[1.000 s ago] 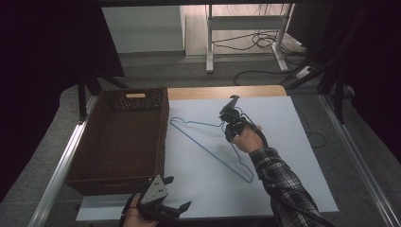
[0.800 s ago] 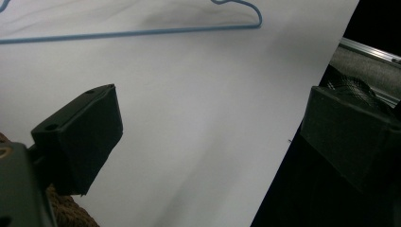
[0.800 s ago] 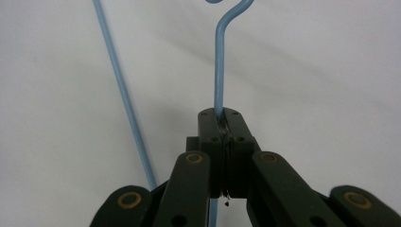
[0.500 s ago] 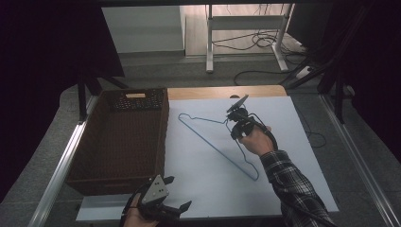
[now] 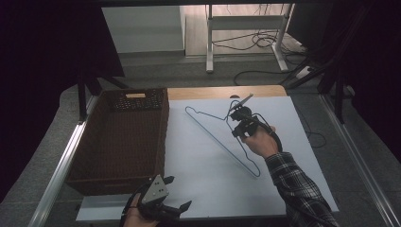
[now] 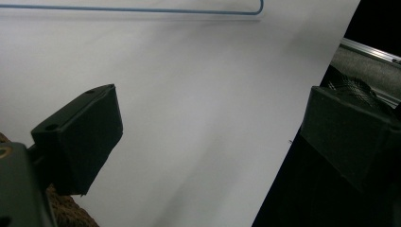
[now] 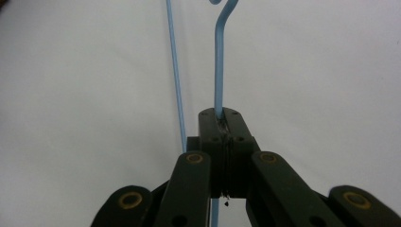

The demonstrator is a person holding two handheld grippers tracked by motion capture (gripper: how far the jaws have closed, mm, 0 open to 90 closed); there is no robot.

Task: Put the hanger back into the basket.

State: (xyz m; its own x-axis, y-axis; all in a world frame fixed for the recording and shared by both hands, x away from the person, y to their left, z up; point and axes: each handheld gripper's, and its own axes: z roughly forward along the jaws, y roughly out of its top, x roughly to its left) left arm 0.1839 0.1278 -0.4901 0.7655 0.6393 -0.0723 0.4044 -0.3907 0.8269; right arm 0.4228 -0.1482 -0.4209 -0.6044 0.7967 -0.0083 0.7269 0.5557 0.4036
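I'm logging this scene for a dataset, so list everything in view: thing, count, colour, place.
wire hanger: one, light blue, flat on the white sheet, right of the basket, its hook clamped in the right gripper
basket: one, dark brown wicker, left side of the table
white sheet: one, white, covering the tabletop
table: one, wooden edge showing past the sheet
metal stand: one, pale, on the floor behind the table
right gripper: one, black, fingers shut on the hanger
left gripper: one, black, fingers open, near table edge
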